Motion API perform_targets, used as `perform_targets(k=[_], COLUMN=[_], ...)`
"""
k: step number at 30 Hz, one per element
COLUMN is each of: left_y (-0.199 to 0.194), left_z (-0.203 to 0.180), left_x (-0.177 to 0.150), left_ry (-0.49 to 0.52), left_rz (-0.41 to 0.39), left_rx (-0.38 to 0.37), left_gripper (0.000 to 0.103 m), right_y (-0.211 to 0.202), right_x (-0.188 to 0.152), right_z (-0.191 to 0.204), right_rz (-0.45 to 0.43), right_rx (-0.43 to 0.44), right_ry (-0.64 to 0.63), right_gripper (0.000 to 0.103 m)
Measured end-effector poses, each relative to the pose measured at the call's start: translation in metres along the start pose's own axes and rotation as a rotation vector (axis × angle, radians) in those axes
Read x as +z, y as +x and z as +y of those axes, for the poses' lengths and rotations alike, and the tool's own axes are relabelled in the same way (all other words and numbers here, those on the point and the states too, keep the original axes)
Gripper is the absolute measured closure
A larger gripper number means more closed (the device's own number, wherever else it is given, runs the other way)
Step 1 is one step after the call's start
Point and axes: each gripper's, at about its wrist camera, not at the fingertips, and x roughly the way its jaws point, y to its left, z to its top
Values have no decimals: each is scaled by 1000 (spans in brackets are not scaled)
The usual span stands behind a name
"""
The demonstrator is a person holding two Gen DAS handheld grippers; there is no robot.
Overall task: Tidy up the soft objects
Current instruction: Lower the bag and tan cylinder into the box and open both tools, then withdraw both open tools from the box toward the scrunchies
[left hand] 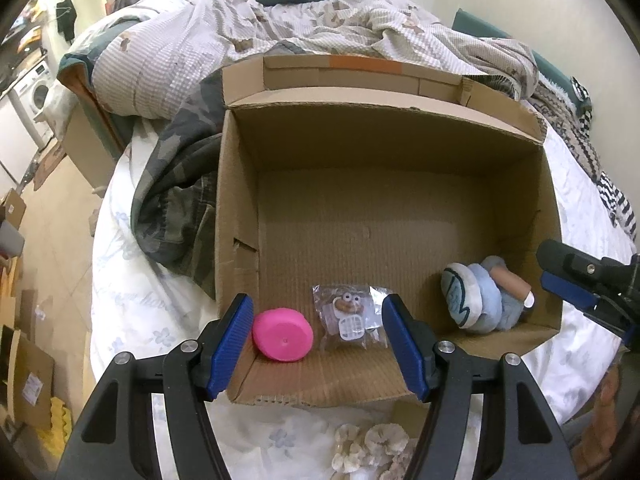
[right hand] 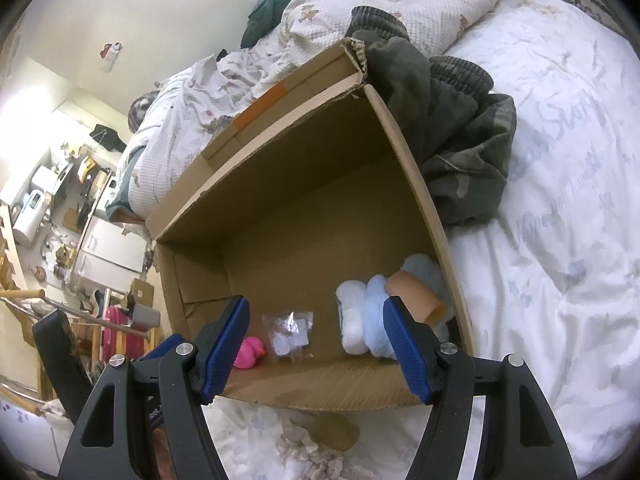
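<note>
**Both grippers empty above the box, three soft items lined along its near wall**

You held the left gripper over the near edge of the cardboard box, tilted steeply down, jaws standing wide with nothing between the blue pads. In its view the pink squishy toy lay at about 7 o'clock of the box floor, tucked into the near-left corner. Just beside it, toward 6 o'clock, sat the small clear packet with a cartoon-faced figure inside. Neither pad touched either one.

Your right gripper was likewise spread wide and empty. The blue and white plush toy lay below it at about 5 o'clock in the box, leaning against the right wall, with a tan cylindrical part sticking out of it. The right pad overlapped the plush in that view, but I could not tell any contact.

Judgement: the items sat in a row along the near wall because that is where your reach over the edge ends; the far half of the floor was bare. The box rested on the white bedsheet, with a camouflage garment bunched against its left wall at 9 o'clock. A cream frilly scrunchie lay outside the box at 6 o'clock, likely next to go in.
</note>
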Motion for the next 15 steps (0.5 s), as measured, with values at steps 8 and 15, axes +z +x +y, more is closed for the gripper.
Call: perform_targets(k=[8, 15], left_y=[-20, -42], left_z=[5, 9], left_x=[-7, -18], left_ry=[-4, -6], left_rz=[-29, -56], left_rx=[16, 16], left_gripper=[39, 39], right_y=[-9, -22], right_x=[-9, -22], right_z=[3, 9], right_rz=[-3, 0], right_rx=[-9, -26], right_ry=[1, -31], right_gripper=[30, 30])
